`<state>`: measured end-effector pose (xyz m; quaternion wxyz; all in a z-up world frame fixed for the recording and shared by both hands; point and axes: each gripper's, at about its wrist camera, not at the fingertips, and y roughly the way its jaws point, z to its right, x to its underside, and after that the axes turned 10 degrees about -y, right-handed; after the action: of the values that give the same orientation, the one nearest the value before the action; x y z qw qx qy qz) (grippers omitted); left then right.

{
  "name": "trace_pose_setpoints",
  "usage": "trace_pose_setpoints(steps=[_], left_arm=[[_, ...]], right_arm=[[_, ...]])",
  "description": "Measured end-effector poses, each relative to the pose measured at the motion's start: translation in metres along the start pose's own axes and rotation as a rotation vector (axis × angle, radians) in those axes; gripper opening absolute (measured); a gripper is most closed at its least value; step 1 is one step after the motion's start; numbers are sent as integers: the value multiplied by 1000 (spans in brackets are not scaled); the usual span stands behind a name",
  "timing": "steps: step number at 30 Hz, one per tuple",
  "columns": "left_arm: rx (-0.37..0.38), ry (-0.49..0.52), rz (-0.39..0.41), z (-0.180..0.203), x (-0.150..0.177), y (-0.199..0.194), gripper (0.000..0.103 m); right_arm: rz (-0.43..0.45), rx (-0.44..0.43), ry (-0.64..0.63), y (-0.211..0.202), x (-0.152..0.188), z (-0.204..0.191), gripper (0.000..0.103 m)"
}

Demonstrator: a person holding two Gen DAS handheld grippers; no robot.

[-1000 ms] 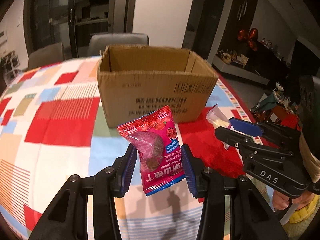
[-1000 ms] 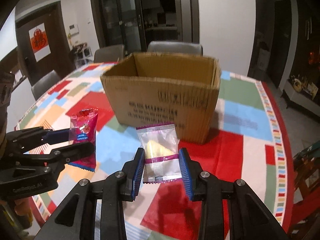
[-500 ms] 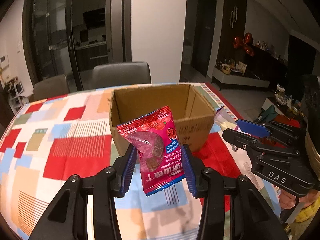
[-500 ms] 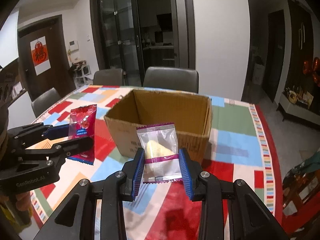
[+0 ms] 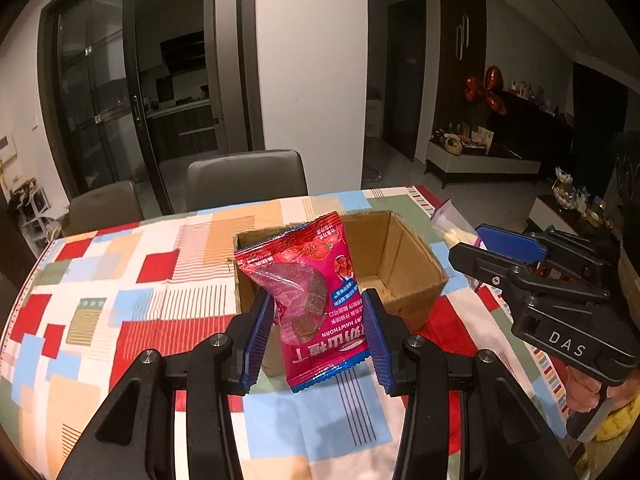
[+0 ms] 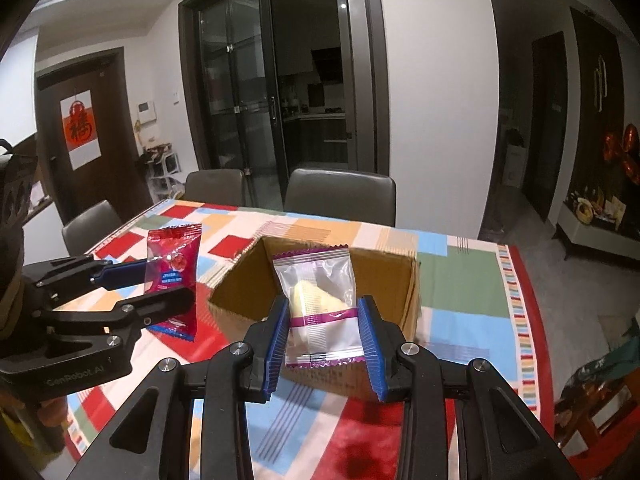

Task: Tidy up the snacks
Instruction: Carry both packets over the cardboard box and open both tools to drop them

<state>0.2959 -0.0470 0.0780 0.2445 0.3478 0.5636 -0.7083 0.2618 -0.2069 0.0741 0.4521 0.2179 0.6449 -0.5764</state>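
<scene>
Both wrist views face down-forward, sharing cardboard box (image 5: 400, 264).

You are working under warm, dim indoor light from overhead; the patterned tablecloth (image 5: 168, 300) is lit best, while rooms behind it sink into darkness. Glare glints on the glass doors (image 6: 240, 112) beyond the tablecloth. Fisheye bending curves everything toward black corners. Focus is sharp throughout.
</scene>
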Motion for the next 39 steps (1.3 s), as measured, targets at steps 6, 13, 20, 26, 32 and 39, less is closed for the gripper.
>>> trace_pose_setpoints(steps=[6,13,20,26,32,39], left_arm=[[2,11,-17,-2,-20,14,44],[12,7,-54,-6,-40,40,44],[18,-13,-94,-13,-52,66,45],[13,-34,-108,-18,-59,79,51],[-29,-39,-88,-24,-54,75,63],[-92,-12,-33,-21,-35,48,81]], right_arm=[[-19,-5,10,15,-15,9,36],[-55,4,17,37,-28,20,36],[-90,6,25,58,-35,26,36],[-131,17,40,76,-39,29,39],[-167,41,55,80,-35,31,55],[-167,45,60,64,-27,25,65]])
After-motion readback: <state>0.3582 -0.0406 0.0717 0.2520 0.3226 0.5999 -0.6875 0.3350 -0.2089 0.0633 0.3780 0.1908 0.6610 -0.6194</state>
